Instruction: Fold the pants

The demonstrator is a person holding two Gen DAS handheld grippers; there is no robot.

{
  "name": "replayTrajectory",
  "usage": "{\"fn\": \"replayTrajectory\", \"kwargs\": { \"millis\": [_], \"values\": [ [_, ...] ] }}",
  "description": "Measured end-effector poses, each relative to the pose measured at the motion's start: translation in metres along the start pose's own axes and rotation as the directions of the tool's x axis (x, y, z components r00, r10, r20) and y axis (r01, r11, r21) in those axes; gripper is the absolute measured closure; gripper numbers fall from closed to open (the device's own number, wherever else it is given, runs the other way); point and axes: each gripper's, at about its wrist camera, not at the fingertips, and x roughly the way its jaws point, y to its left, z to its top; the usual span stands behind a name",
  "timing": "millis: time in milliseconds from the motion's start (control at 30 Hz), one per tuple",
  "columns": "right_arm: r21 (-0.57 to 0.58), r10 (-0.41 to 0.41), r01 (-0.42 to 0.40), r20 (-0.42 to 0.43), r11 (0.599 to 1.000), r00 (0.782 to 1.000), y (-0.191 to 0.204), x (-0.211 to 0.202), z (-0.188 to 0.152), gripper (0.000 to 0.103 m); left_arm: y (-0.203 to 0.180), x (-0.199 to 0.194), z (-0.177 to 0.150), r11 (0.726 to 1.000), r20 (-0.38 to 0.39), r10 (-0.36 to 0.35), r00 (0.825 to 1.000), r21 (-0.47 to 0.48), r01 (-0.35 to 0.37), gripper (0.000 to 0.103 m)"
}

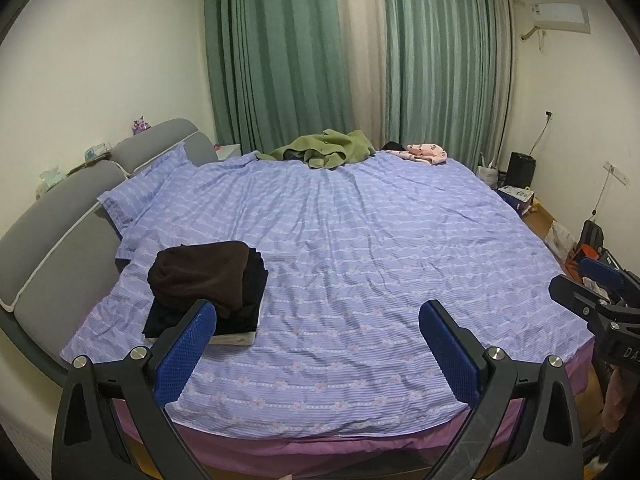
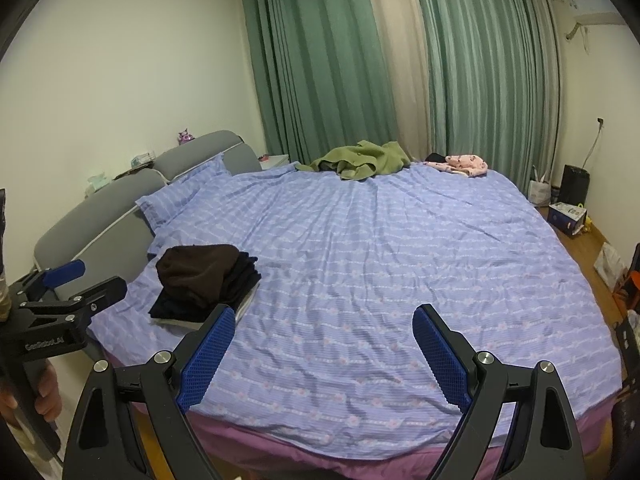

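Your left tongs and right tongs: both spread wide, gripping nothing, above bed. Folded dark pants stack near headboard.

**Count of things on and around the bed**

One bed. One stack of folded dark clothes, lower left. Two loose garments at the far edge: one green, one pink. One pillow. Two green curtains. Two hand-held grippers, the left hand-held gripper and the right hand-held gripper.
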Motion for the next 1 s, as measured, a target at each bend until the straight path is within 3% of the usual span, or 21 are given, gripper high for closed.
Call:
{"fn": "replayTrajectory", "kwargs": {
  "millis": [1000],
  "values": [
    [0.010, 0.000, 0.000, 0.003, 1.000, 1.000, 0.004, -0.003, 0.001, 0.012, 0.002, -0.015, 0.001, 0.999, 0.034, -0.023, 0.999, 0.029, 0.022, 0.000]
  ]
}}
